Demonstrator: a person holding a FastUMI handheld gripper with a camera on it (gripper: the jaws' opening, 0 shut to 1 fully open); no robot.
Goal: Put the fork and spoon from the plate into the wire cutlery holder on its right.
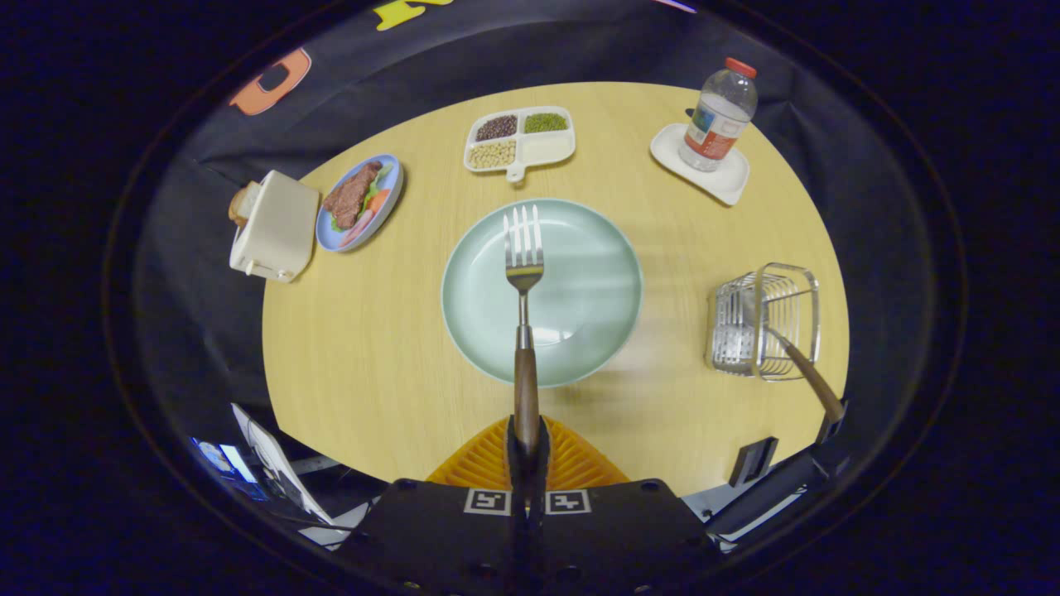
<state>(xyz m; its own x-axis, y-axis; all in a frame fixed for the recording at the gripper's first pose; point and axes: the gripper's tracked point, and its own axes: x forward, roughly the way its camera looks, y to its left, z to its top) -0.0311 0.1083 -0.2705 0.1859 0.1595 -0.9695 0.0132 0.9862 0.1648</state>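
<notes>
The jaws are clamped on the wooden-handled steel fork, tines pointing straight ahead above the pale green round plate; the wire cutlery holder, already holding the wooden-handled spoon, sits at the frame's right on the counter.

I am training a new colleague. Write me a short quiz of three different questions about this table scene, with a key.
1. True or false: the tool is shut on the fork.
2. What already stands in the wire cutlery holder? A) a knife B) a wooden-handled utensil C) nothing
3. Fill in: the bottle stands on a white ____.

Key:
1. True; the fork's wooden handle sits between its fingers, tines over the green plate.
2. B
3. Tray
</notes>
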